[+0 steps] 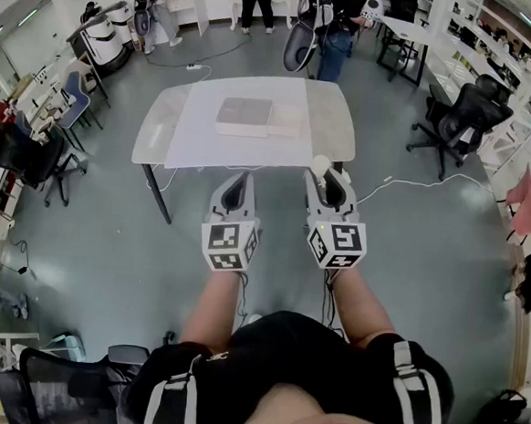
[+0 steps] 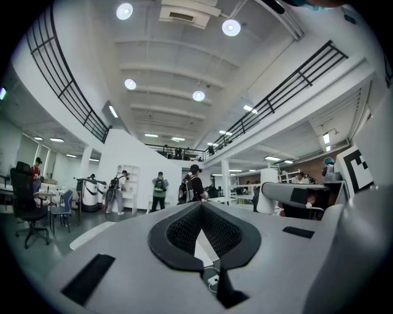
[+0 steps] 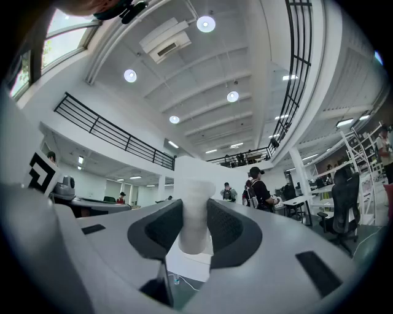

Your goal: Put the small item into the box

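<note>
A small white cylinder-shaped item point(image 1: 319, 166) point(image 3: 196, 211) stands upright between the pads of my right gripper point(image 1: 324, 178) point(image 3: 195, 225), which is shut on it. My left gripper point(image 1: 234, 186) point(image 2: 200, 216) is shut with nothing in it. Both grippers are held side by side in the air just short of the near edge of a pale table point(image 1: 335, 122). Farther back on the table lies the box point(image 1: 245, 115), a flat grey square with a white part point(image 1: 286, 119) beside it on the right. In both gripper views the cameras point upward at the hall, and the box is hidden.
Black office chairs stand at the right point(image 1: 460, 121) and left point(image 1: 32, 156) of the table. A white cable point(image 1: 405, 182) runs over the floor to its right. Several people point(image 1: 337, 38) and white machines point(image 1: 103, 40) stand beyond the table's far side.
</note>
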Tool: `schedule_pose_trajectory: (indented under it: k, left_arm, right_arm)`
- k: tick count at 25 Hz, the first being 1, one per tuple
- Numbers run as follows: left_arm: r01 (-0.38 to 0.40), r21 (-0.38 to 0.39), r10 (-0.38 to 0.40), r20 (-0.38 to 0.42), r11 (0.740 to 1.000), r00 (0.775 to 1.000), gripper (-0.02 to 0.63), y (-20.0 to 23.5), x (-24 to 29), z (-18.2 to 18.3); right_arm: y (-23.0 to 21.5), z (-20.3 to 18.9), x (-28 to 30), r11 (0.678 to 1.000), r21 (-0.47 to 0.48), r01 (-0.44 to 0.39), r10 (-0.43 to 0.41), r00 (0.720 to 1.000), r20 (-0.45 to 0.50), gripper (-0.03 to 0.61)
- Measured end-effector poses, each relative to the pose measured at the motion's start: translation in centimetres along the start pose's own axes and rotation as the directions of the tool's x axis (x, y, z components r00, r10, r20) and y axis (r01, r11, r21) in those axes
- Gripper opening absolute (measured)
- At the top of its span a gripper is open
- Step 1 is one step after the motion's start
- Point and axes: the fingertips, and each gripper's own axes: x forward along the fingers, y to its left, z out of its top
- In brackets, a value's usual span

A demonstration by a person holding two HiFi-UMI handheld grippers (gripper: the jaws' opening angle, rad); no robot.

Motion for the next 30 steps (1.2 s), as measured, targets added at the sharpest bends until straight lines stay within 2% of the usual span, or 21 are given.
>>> schedule_pose_trajectory:
  k: [7, 17, 30]
  left_arm:
    - [0.024, -0.019, -0.023, 0.019, 1.000, 1.000, 0.005, 0.2, 0.0, 0.7]
    - [0.017, -0.028, -0.017, 0.009, 0.999, 1.000, 0.005, 1.7, -0.2, 0.1]
    - [0.039, -0.046, -0.038, 0.005, 0.998, 0.999, 0.005, 6.6, -0.1, -0.9]
  right_arm:
    - [0.9, 0.3, 0.6, 1.000, 0.002, -0.009, 0.009, 1.000, 0.017, 0.123]
    - [2.0, -0.5, 1.6, 0.999, 0.033, -0.032, 0.033, 0.999, -0.004, 0.123]
    - [5.9, -1.9, 4.7, 1.000, 0.013, -0.017, 0.017, 0.999, -0.030, 0.123]
